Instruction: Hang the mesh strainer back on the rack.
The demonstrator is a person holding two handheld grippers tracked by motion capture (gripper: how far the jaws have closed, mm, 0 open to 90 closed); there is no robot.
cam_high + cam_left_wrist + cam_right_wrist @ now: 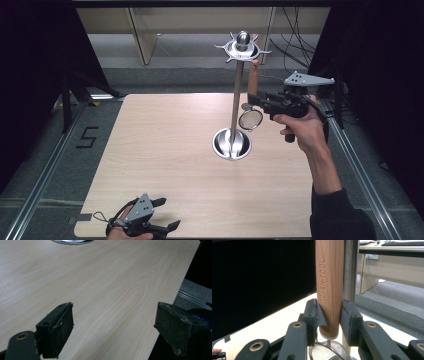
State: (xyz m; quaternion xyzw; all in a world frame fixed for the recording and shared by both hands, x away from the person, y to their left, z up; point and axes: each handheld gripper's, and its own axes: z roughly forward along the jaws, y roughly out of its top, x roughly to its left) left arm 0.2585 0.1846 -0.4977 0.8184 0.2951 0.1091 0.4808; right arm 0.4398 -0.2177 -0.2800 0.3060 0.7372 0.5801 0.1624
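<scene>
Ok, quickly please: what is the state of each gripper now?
Left gripper: open, holding nothing, low over the table.
Right gripper: closed on the wooden handle of a small strainer, beside the metal stand.

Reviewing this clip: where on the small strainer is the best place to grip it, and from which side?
Probably the wooden handle, near its lower end above the mesh bowl, from the side. The handle stands upright, straight and round, so flat jaws close squarely across it. The right gripper holds it just so, beside the metal stand's pole. The mesh looks too thin to pinch.
</scene>
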